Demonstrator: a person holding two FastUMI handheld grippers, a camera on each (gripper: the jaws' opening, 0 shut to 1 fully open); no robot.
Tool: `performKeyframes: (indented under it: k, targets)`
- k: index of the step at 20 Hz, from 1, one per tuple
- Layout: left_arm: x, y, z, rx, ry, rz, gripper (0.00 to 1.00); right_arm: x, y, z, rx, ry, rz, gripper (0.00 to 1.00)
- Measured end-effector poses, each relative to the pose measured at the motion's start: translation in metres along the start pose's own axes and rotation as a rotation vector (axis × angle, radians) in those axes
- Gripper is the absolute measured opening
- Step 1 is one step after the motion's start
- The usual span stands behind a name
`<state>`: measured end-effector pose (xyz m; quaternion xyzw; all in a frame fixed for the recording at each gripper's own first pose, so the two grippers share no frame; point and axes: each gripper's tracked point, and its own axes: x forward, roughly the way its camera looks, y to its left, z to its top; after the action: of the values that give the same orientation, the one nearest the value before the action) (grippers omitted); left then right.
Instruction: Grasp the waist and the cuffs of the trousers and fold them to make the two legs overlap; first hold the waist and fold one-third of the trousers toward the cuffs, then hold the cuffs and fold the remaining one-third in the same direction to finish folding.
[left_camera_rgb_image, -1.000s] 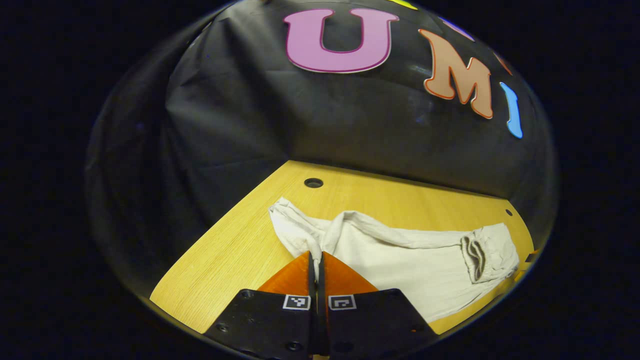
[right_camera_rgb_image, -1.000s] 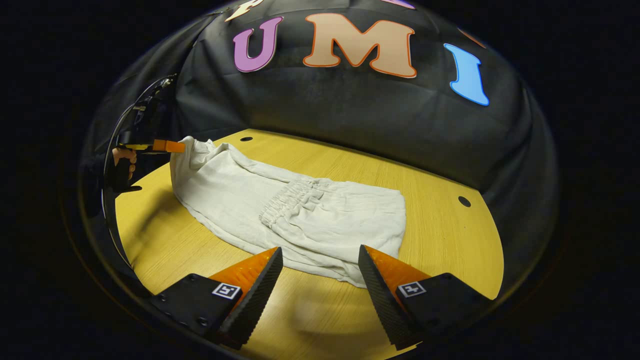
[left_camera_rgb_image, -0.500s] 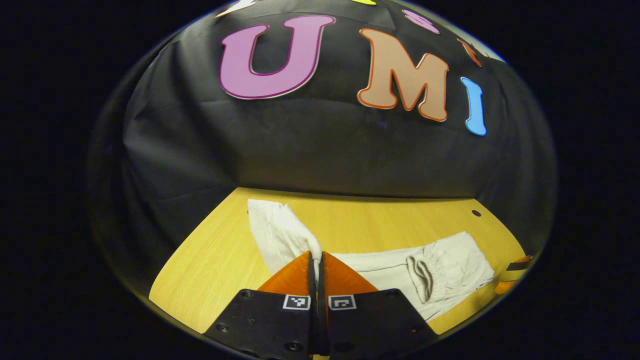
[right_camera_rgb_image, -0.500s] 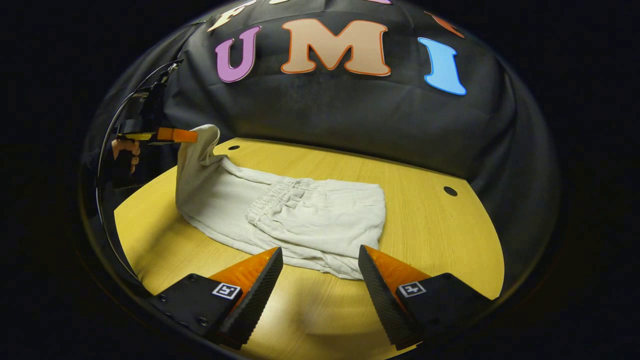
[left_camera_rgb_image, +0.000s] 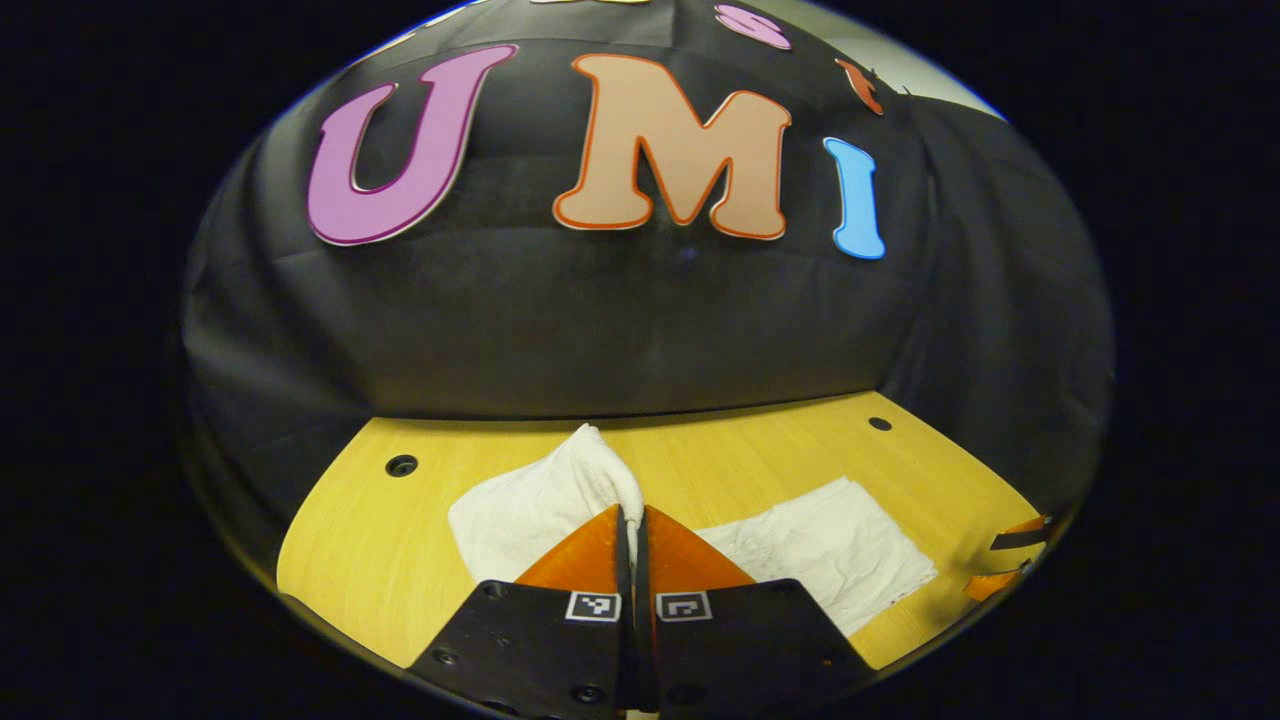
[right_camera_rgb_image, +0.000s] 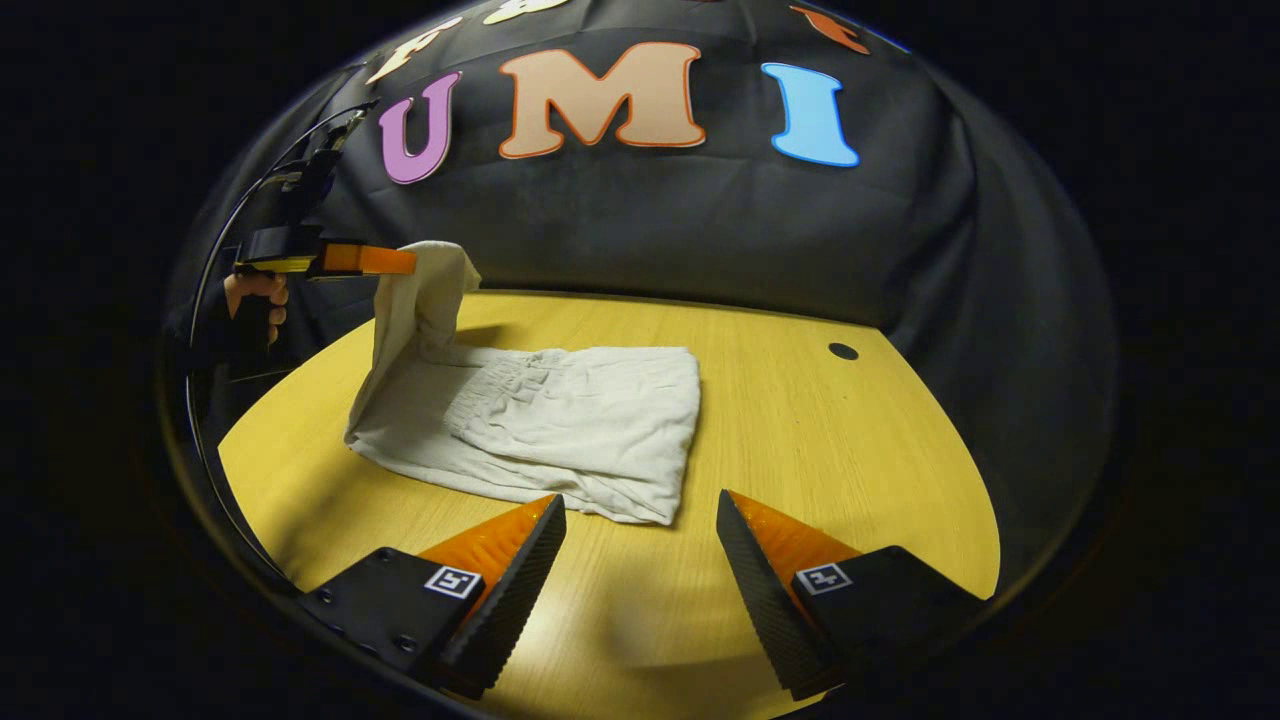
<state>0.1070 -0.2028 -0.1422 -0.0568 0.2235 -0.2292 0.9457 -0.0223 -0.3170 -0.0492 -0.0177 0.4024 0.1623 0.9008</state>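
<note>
Pale cotton trousers (right_camera_rgb_image: 560, 425) lie on the wooden table (right_camera_rgb_image: 800, 450), with the waist third already folded over so the elastic band sits on top of the stack. I have the left gripper (left_camera_rgb_image: 632, 520) clamped tight on the cuff end (left_camera_rgb_image: 600, 465), its fingers pressed together with the fabric pinched between them; from the right gripper view this same gripper (right_camera_rgb_image: 385, 260) holds the cuffs raised above the table at the stack's left end, the cloth hanging down from it to the folded part. I hold the right gripper (right_camera_rgb_image: 640, 545) with its fingers spread wide and gripping nothing, just short of the near edge of the stack. The governing relation: the long axis of the trousers runs from the lifted cuffs toward the folded end on the right of that view, so my judgement is that the left gripper must carry the cuffs along this axis, over the waistband. The right gripper is nearer the folded end, should it need steadying.
</note>
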Motion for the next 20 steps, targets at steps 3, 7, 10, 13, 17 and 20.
performKeyframes:
  k: [3,7,10,13,17,20]
  targets:
    - [0.009,-0.031,0.004,0.016,-0.003,-0.053,0.00,-0.007,-0.013,-0.007,0.021,0.001,-0.023,0.98]
    - [0.021,-0.077,0.006,0.050,-0.002,-0.121,0.00,-0.014,-0.027,-0.016,0.036,0.008,-0.042,0.99]
    - [0.027,-0.114,0.004,0.058,0.004,-0.175,0.00,-0.018,-0.039,-0.020,0.039,0.011,-0.052,0.98]
    - [0.031,-0.149,-0.003,0.064,0.023,-0.225,0.00,-0.024,-0.053,-0.023,0.051,0.007,-0.068,0.98]
    - [0.036,-0.191,-0.018,0.063,0.062,-0.273,0.00,-0.030,-0.065,-0.024,0.086,0.001,-0.077,0.99]
    - [0.039,-0.216,-0.042,0.077,0.109,-0.285,0.00,-0.035,-0.073,-0.025,0.095,-0.011,-0.065,0.98]
